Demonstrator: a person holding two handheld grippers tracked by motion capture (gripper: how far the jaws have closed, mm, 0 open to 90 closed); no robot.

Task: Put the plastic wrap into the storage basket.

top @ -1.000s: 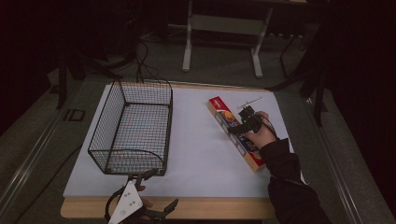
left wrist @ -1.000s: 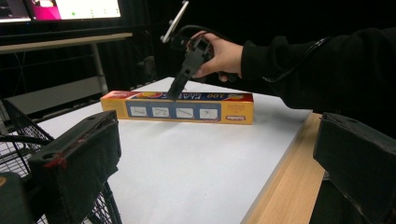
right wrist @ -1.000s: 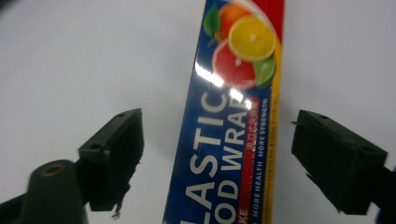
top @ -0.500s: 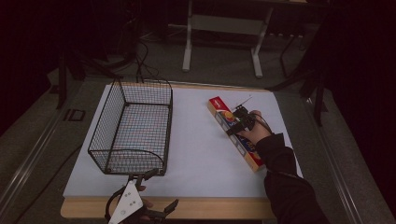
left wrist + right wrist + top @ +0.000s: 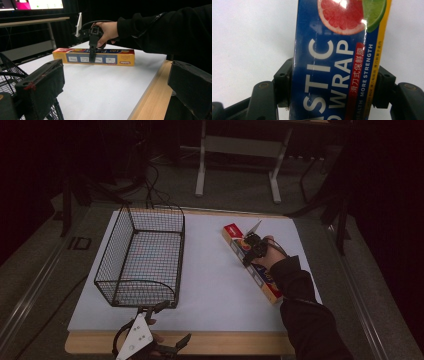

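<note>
so the plastic wrap box (image 5: 332, 65) is mostly deep blue on top with white lettering, a yellow edge, a red strip with white characters, plus a pink grapefruit slice and green lime printed on it. its end is red. wire basket (image 5: 142, 257) is black, the counter (image 5: 210, 285) is white with a light wood edge

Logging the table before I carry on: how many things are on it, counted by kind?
Plastic wrap box: 1
Wire basket: 1
Total: 2
</note>
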